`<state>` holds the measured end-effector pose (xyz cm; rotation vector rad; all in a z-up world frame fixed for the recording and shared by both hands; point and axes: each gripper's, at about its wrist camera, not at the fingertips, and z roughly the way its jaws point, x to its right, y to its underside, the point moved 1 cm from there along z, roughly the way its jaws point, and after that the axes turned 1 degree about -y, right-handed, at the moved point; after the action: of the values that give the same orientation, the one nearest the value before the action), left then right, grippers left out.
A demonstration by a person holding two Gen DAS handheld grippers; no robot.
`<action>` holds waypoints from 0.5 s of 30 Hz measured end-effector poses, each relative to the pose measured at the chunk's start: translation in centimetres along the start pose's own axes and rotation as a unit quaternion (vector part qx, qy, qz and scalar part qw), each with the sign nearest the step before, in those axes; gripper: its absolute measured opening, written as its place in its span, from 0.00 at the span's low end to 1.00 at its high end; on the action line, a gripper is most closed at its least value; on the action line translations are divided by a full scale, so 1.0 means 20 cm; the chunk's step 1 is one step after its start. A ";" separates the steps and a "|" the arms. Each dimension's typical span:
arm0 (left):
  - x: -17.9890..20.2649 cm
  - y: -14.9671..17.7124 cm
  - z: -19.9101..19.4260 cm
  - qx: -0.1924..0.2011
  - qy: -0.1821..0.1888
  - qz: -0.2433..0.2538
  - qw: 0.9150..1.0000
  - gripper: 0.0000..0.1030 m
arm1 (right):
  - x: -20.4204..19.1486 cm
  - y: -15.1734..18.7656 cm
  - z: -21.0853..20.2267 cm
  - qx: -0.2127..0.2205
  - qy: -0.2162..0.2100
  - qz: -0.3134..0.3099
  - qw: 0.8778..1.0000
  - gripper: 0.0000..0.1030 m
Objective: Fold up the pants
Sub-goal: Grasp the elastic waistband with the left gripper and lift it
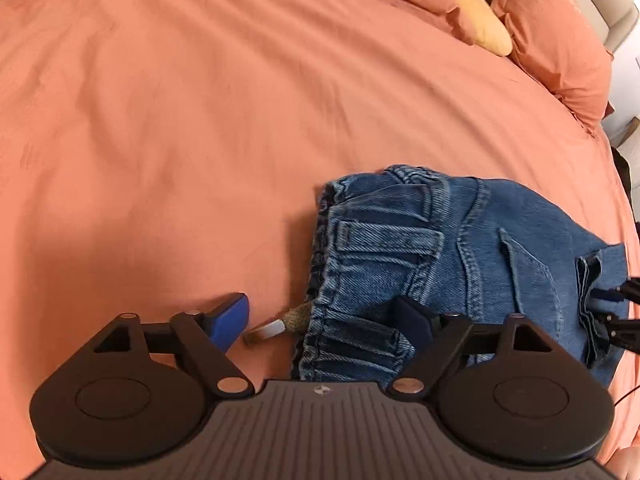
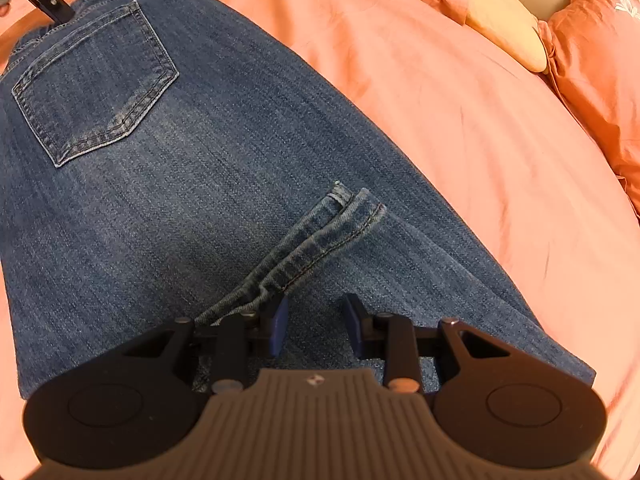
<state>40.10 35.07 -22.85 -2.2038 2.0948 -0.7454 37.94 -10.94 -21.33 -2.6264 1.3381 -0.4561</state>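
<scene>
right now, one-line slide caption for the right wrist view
Right gripper, jaws partly open and gripping nothing, poised over folded blue jeans beside their stacked leg hems on an orange bedsheet.

Blue denim pants point(image 1: 460, 264) lay folded on an orange bedspread point(image 1: 180, 128), right of centre in the frame, the gathered waistband with its belt loops facing left. In the foreground the left gripper point(image 1: 324, 324) stood with its jaws spread wide, one blue finger point(image 1: 230, 320) over bare bedspread at lower left, the other dark against the waistband denim. A white-tipped drawstring end point(image 1: 272, 328) poked out between them. At the right edge, another gripper point(image 1: 616, 312) reached the pants' hems. Orange pillows point(image 1: 560, 40) and a yellow cushion point(image 1: 484, 28) filled the upper right.
</scene>
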 end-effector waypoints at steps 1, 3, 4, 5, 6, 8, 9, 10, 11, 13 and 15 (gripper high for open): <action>-0.01 0.00 0.02 -0.002 0.006 -0.004 1.000 0.96 | 0.00 0.00 0.00 0.000 -0.002 0.000 1.000 0.28; -0.03 0.00 0.04 -0.003 0.017 -0.011 1.000 0.96 | 0.01 0.00 0.01 0.000 -0.005 0.000 1.000 0.28; -0.03 0.00 0.04 -0.002 0.019 -0.016 1.000 0.96 | 0.01 0.01 0.01 0.000 -0.007 0.001 1.000 0.28; -0.03 0.01 0.04 0.000 0.018 -0.018 1.000 0.96 | 0.02 0.01 0.02 0.000 -0.007 0.001 1.000 0.28; -0.02 0.01 0.03 0.002 0.017 -0.018 1.000 0.94 | 0.02 0.01 0.02 0.000 -0.008 0.001 1.000 0.28; 0.01 0.01 0.03 0.001 0.011 -0.017 1.000 0.90 | 0.02 0.01 0.03 0.000 -0.008 0.000 1.000 0.28; 0.02 0.01 0.03 -0.002 0.010 -0.020 1.000 0.88 | 0.02 0.01 0.03 0.000 -0.008 0.000 1.000 0.28; 0.02 0.00 0.03 -0.006 0.016 -0.026 1.000 0.78 | 0.03 0.01 0.03 0.000 -0.009 0.001 1.000 0.28; 0.02 -0.01 0.02 -0.014 0.027 -0.036 0.999 0.64 | 0.03 0.02 0.03 0.001 -0.009 0.002 1.000 0.28; 0.03 -0.01 0.02 -0.024 0.036 -0.052 0.998 0.60 | 0.03 0.02 0.03 0.002 -0.009 0.004 1.000 0.28; 0.04 -0.02 0.02 -0.030 0.031 -0.056 0.998 0.59 | 0.03 0.03 0.03 0.004 -0.007 0.007 1.000 0.28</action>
<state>40.60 34.14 -22.87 -2.3761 2.0612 -0.7770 37.96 -11.75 -21.89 -2.6066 1.3476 -0.4396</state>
